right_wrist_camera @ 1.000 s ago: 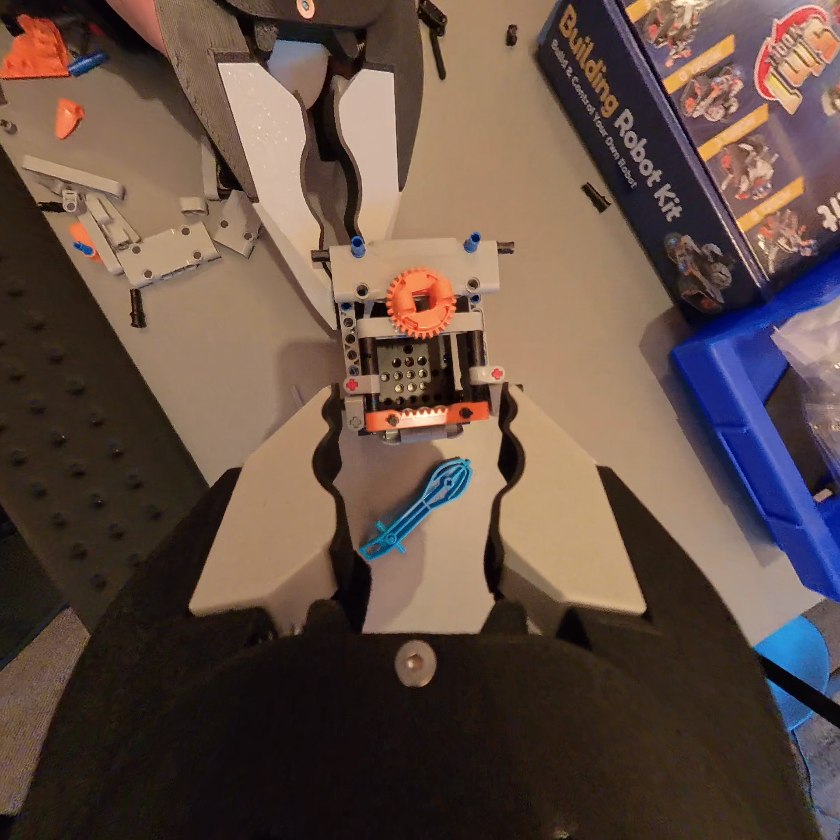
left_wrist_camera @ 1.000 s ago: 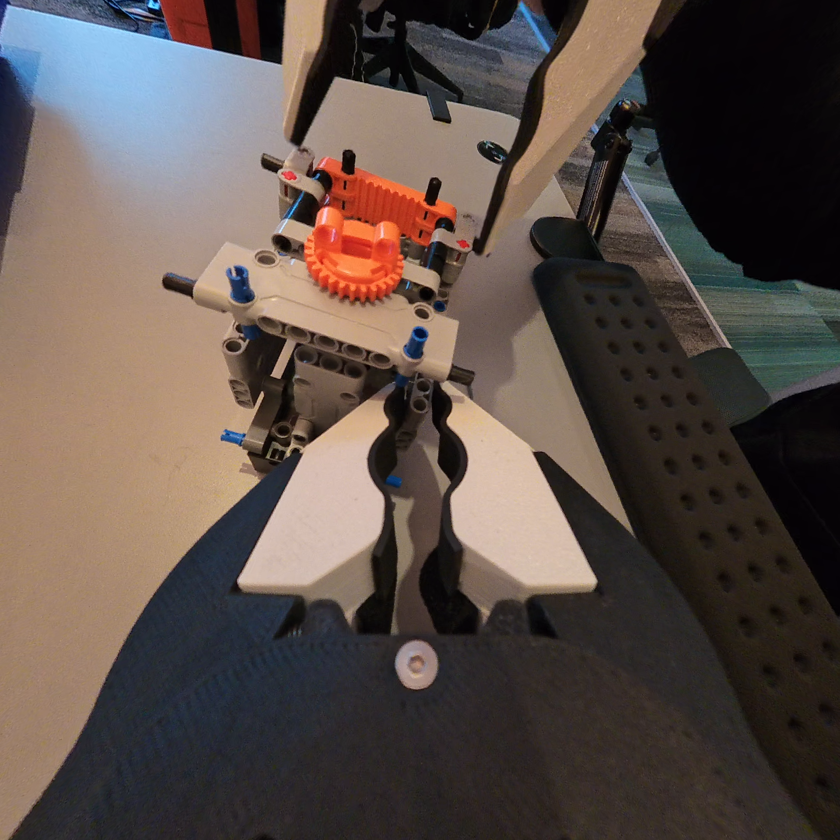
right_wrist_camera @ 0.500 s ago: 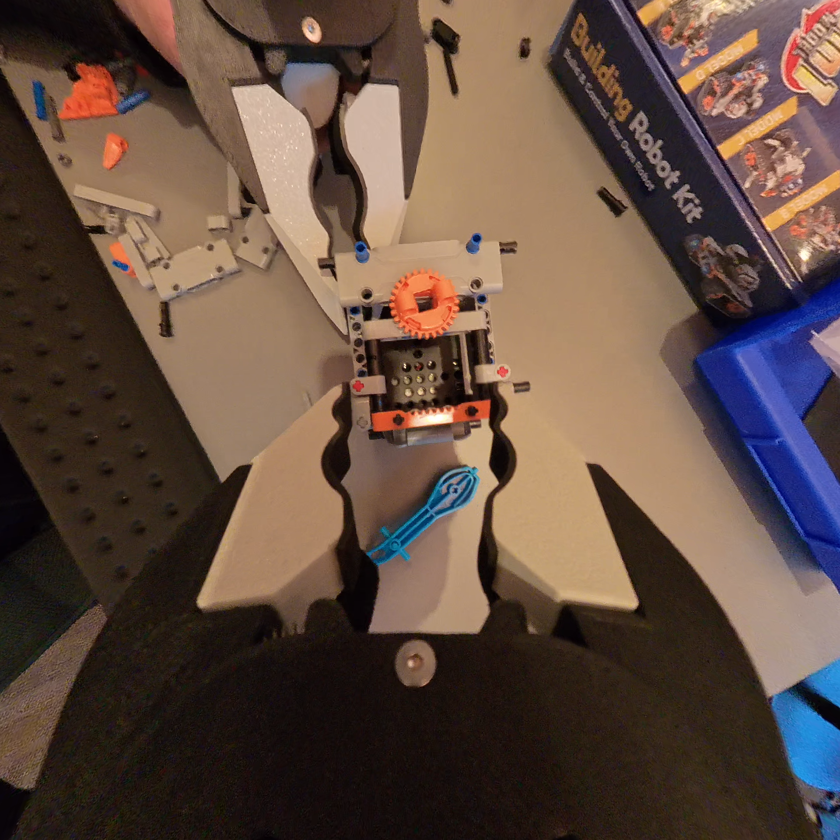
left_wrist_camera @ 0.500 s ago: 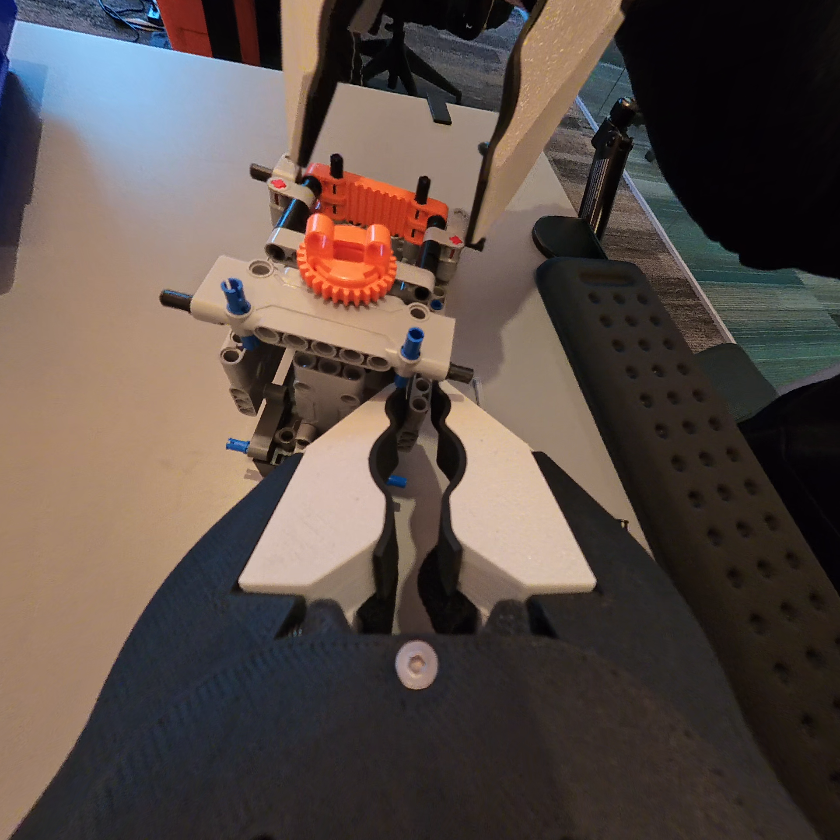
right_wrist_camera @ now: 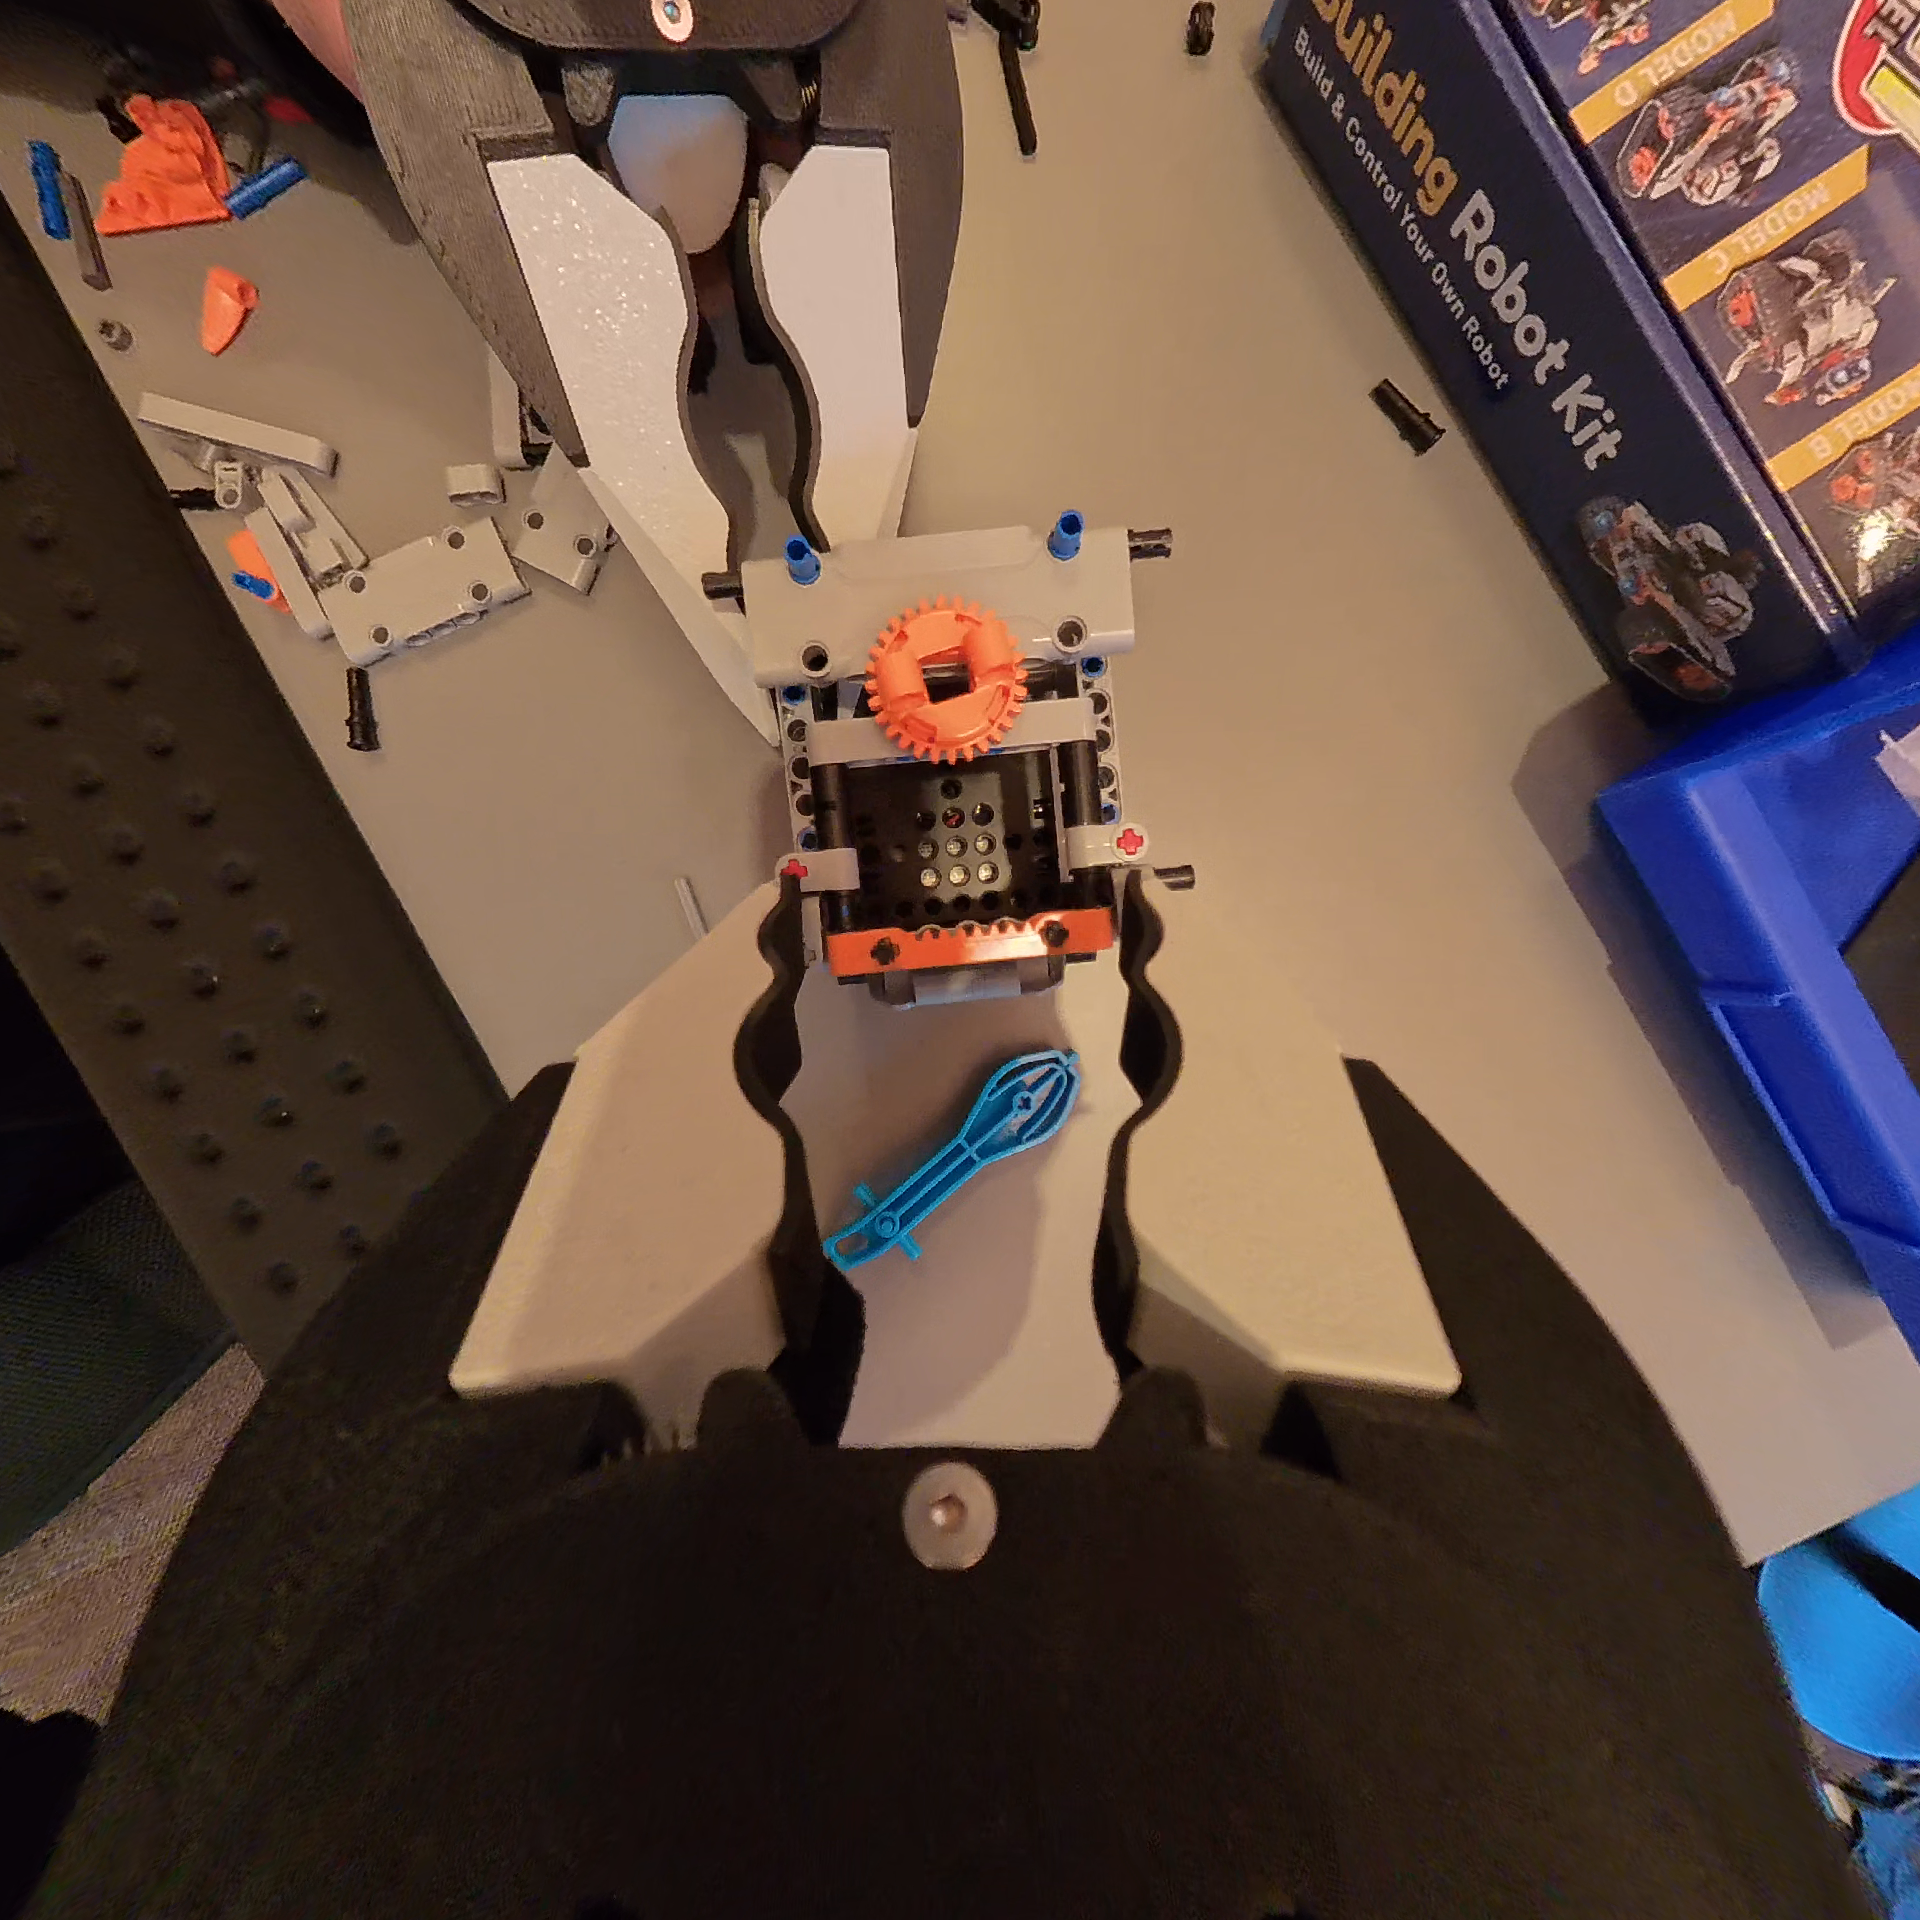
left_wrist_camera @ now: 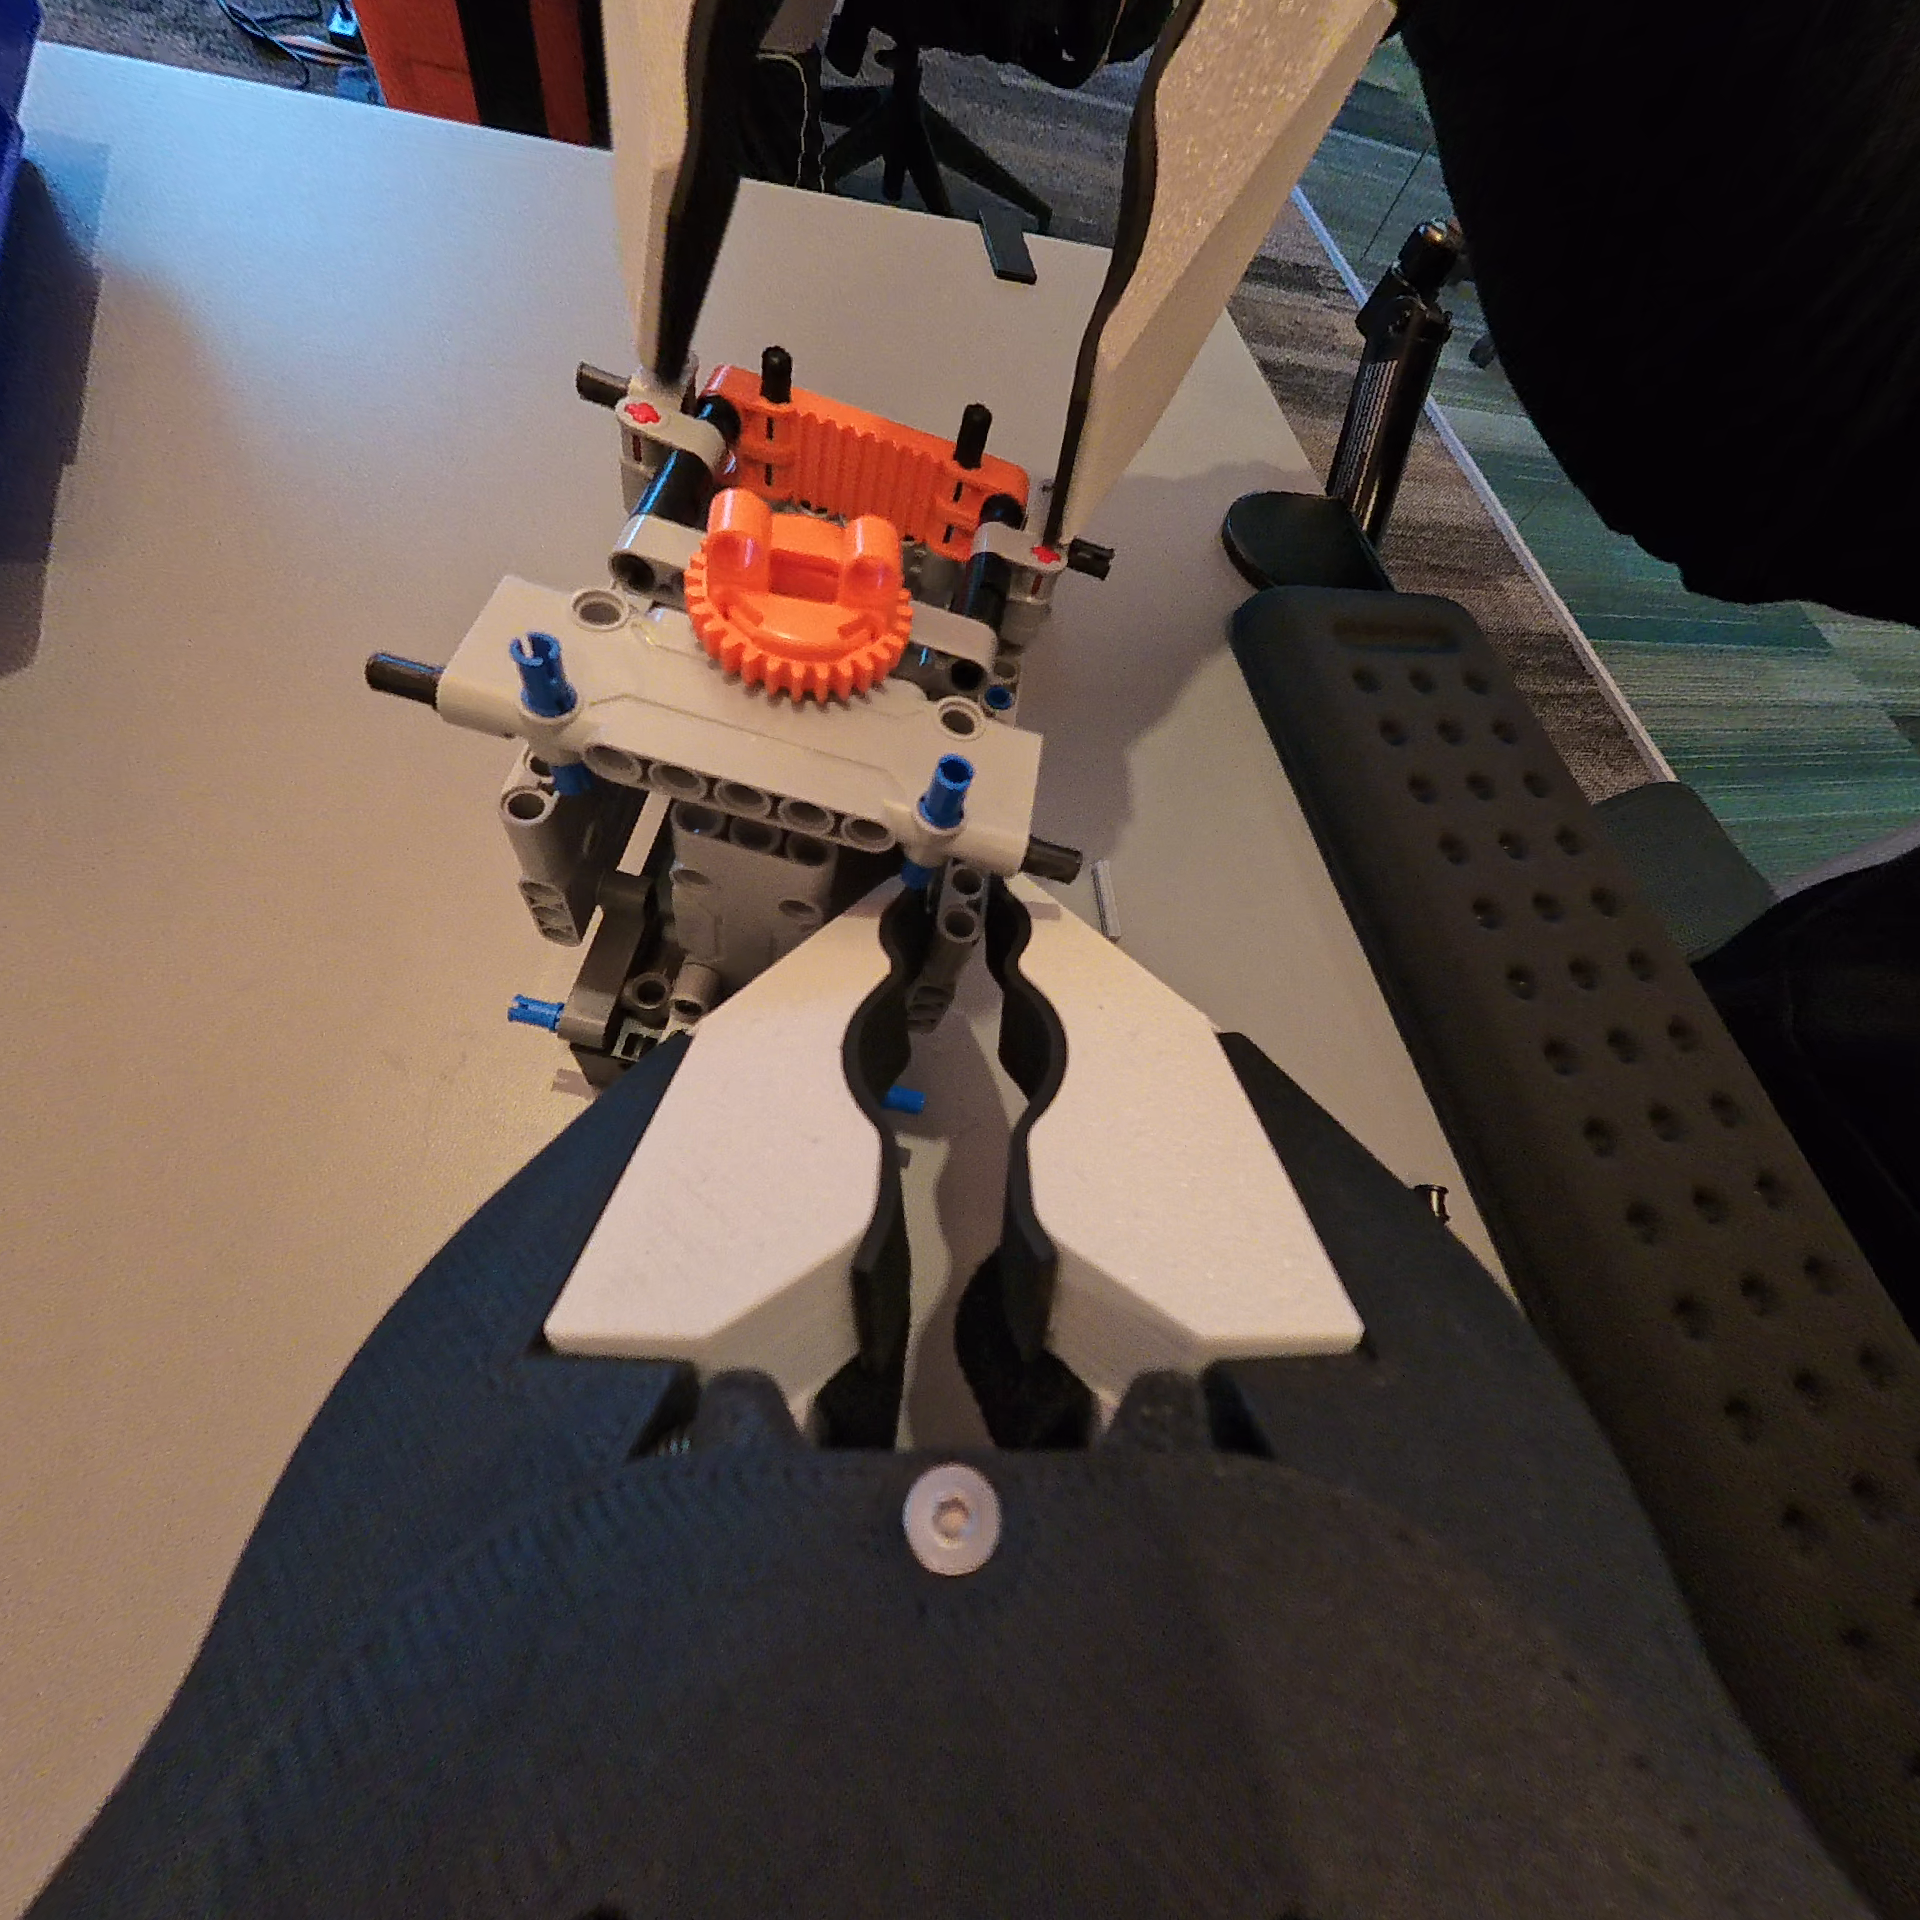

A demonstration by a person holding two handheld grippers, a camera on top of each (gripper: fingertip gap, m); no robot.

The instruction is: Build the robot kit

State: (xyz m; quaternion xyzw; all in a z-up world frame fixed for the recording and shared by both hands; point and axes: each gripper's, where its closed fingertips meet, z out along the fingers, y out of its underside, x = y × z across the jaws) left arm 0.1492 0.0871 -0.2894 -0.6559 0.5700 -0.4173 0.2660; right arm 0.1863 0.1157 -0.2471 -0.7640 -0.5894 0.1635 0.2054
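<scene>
Counter (right_wrist_camera: 1299, 727), pale grey, carries everything, taken from left to right in the right wrist view. Loose grey beams and plates (right_wrist_camera: 416, 592) lie scattered at about ten o'clock with small orange pieces (right_wrist_camera: 166, 187) and blue pins (right_wrist_camera: 260, 187) farther off, beside a dark perforated strip (right_wrist_camera: 156, 831) along the left edge. At the middle stands a brick-built model (right_wrist_camera: 951, 769) of grey beams, with an orange gear (right_wrist_camera: 943, 691) on top and an orange toothed bar (right_wrist_camera: 961, 945) across its near end. Left hand-held gripper (left_wrist_camera: 951, 914) comes in from twelve o'clock in that view; its jaws are nearly closed and pinch a narrow grey beam at the model's far corner, below a blue pin. Right hand-held gripper (right_wrist_camera: 961, 904) comes from six o'clock, jaws spread wide, with one tip at each side of the model's orange-bar end; in the left wrist view those tips sit right at the small grey connectors with red marks, though firm contact cannot be told. Between its fingers a light blue openwork tool (right_wrist_camera: 956, 1164) lies flat on the counter, just short of the model. At two o'clock lies a dark blue printed box (right_wrist_camera: 1662, 312), and at four o'clock a blue plastic bin (right_wrist_camera: 1766, 987).
</scene>
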